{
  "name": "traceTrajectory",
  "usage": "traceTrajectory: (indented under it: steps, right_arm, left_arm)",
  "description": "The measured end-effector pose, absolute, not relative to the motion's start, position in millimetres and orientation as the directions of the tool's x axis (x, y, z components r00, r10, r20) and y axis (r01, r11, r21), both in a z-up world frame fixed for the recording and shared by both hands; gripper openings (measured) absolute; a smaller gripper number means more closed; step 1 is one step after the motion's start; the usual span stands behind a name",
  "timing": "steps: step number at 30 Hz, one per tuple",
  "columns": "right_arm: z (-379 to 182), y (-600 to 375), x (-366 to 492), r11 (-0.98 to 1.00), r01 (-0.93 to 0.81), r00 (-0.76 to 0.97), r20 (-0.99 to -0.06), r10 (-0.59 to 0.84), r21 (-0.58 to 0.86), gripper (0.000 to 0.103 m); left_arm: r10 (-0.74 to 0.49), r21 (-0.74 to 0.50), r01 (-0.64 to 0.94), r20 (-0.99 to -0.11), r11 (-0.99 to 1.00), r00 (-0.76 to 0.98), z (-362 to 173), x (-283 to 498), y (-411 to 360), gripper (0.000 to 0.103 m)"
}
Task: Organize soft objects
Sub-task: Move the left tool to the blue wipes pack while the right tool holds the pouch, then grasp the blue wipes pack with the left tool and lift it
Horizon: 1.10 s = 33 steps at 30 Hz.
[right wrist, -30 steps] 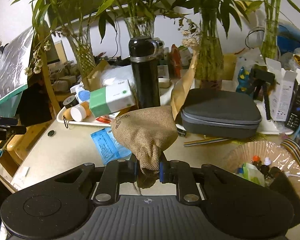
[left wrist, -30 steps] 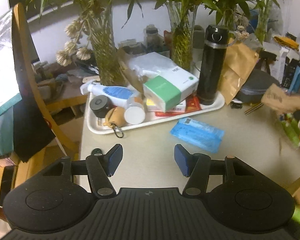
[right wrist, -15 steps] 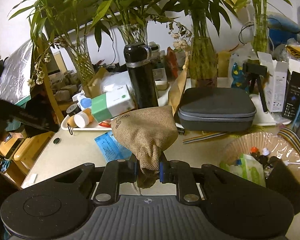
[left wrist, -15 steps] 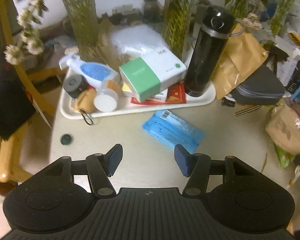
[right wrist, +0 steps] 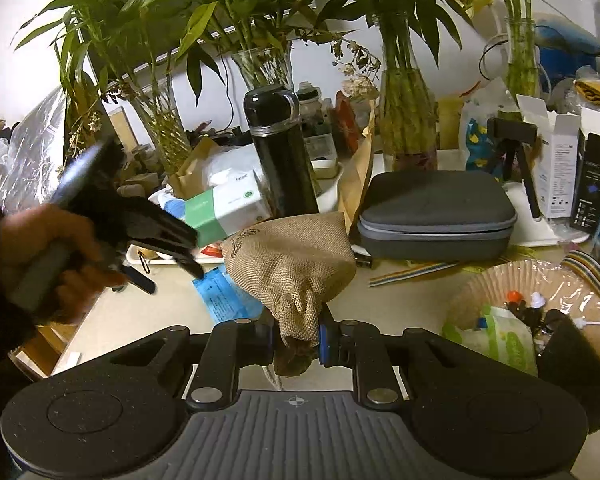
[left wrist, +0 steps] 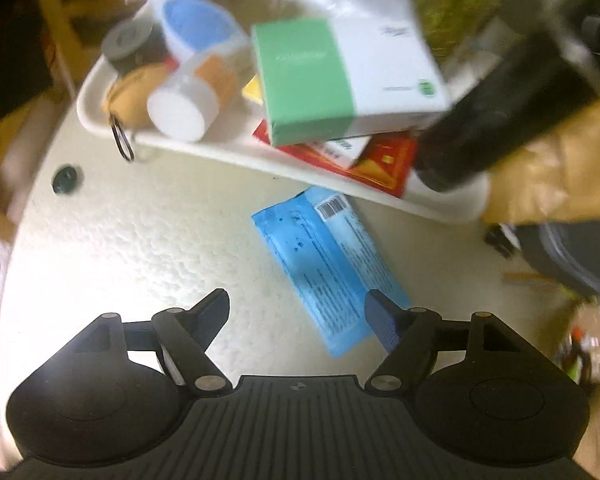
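My right gripper (right wrist: 296, 336) is shut on the neck of a tan burlap pouch (right wrist: 290, 256) and holds it above the table. A flat blue soft packet (left wrist: 326, 266) lies on the pale table in front of the white tray (left wrist: 220, 152); it also shows in the right wrist view (right wrist: 224, 300). My left gripper (left wrist: 298, 316) is open and empty, hovering just above the near end of the blue packet, its right fingertip (left wrist: 382, 320) over the packet's edge. In the right wrist view the left gripper (right wrist: 160, 248) comes in from the left.
The tray holds a green and white box (left wrist: 340, 76), a black flask (left wrist: 500, 112), small bottles (left wrist: 188, 100) and a red packet (left wrist: 384, 160). A grey zip case (right wrist: 436, 216), plant vases (right wrist: 406, 128) and a lined basket of items (right wrist: 532, 312) stand to the right.
My left gripper has moved forward and down toward the blue packet, still open. My right gripper keeps hold of the burlap pouch and has shifted slightly.
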State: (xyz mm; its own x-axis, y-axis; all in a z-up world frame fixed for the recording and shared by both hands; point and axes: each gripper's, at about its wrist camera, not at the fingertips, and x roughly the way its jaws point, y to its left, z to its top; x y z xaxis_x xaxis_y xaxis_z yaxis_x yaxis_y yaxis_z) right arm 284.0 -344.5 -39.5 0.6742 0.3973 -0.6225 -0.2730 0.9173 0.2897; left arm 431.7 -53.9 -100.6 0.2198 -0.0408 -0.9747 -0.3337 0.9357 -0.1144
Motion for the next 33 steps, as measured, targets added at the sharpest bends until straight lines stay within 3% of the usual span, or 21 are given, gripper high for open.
traceTrajectory:
  steps: [13, 19, 22, 27, 33]
  right_arm:
    - [-41, -350, 287, 0.910, -0.277, 0.663, -0.623, 0.414, 0.310, 0.022]
    - [-42, -354, 287, 0.910, -0.271, 0.659, -0.628, 0.413, 0.314, 0.022]
    - [-42, -354, 287, 0.909, -0.275, 0.657, -0.629, 0.415, 0.313, 0.022]
    - [-42, -353, 286, 0.912, -0.273, 0.653, -0.637, 0.410, 0.307, 0.022]
    - [-44, -347, 286, 0.916, -0.268, 0.642, -0.653, 0.402, 0.299, 0.022]
  left_arm:
    - [-0.035, -0.109, -0.483, -0.987, 0.869, 0.160, -150, 470, -71, 0.084]
    - [0.059, -0.014, -0.465, -0.988, 0.885, 0.141, -160, 472, -91, 0.091]
    - [0.091, 0.021, -0.433, -0.986, 0.901, 0.141, -159, 468, -100, 0.087]
    - [0.086, 0.036, -0.425, -0.991, 0.904, 0.100, -156, 462, -103, 0.072]
    - [0.061, 0.030, -0.370, -0.996, 0.929, 0.071, -144, 444, -100, 0.066]
